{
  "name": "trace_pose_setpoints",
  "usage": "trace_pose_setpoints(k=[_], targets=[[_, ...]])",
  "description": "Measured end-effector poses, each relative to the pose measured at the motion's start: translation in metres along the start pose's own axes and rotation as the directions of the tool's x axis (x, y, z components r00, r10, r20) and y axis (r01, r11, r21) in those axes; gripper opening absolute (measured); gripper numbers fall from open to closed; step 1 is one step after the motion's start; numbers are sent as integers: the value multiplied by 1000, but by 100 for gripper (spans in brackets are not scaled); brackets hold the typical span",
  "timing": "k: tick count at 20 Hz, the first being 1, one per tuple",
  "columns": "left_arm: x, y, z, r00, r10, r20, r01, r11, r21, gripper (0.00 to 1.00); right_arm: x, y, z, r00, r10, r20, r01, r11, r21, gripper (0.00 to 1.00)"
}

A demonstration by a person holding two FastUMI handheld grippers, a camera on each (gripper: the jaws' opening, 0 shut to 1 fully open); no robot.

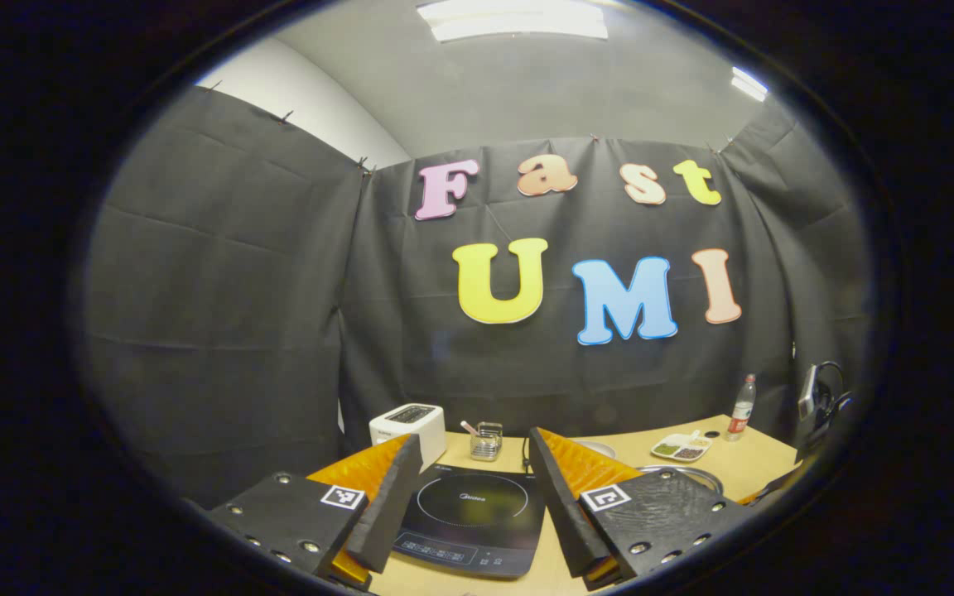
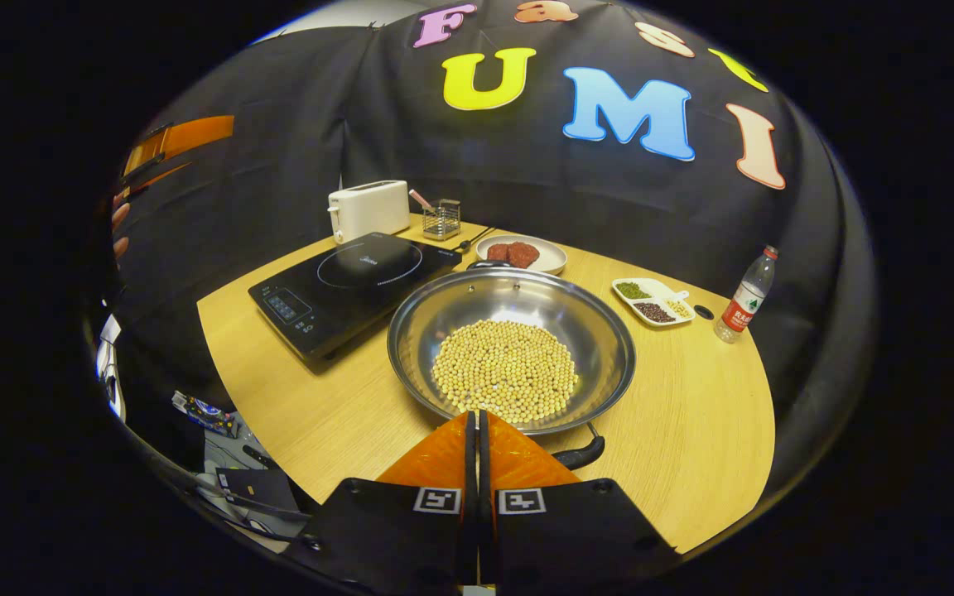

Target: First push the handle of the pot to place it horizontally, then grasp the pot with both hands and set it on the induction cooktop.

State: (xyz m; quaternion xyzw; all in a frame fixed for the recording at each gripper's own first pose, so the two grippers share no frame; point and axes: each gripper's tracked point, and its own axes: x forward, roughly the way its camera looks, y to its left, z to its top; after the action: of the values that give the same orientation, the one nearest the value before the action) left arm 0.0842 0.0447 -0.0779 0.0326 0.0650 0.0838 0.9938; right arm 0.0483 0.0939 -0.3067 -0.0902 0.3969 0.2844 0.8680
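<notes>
Nearest the lens, the right claw [image 2: 477,426] is pressed together just above the near rim of the steel pot [image 2: 601,331], beside its dark handle [image 2: 580,453]. The left claw [image 1: 473,463] hangs spread over the induction cooktop [image 1: 469,517]. Left of the pot, close by on the counter [image 2: 692,430], sits that cooktop; the pot is wide, shallow, shiny, holding pale beans [image 2: 503,368]. Likely heavyish, rigid and slippery: take hold at opposite handles and keep it level.
</notes>
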Motion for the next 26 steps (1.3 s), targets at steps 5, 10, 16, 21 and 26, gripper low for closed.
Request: trace_pose_setpoints(k=[5,10,16,21,26], targets=[[7,-14,-5,1000,2,-15,-2,1000,10,76,11,-1,-19,997,43,-58,-45,998,-36,2],[12,-21,-9,1000,12,-25,-12,1000,14,76,21,-11,-30,993,49,-105,-56,997,-58,3],[20,-36,-12,1000,12,-27,-12,1000,17,79,25,-17,-36,991,63,-122,-73,994,-80,2],[25,-47,-14,999,8,-31,-7,1000,20,76,28,-36,-37,991,32,-130,-43,996,-82,2],[30,-52,-17,999,11,-36,-10,1000,27,82,35,-56,-34,991,5,-131,-14,998,-65,2]])
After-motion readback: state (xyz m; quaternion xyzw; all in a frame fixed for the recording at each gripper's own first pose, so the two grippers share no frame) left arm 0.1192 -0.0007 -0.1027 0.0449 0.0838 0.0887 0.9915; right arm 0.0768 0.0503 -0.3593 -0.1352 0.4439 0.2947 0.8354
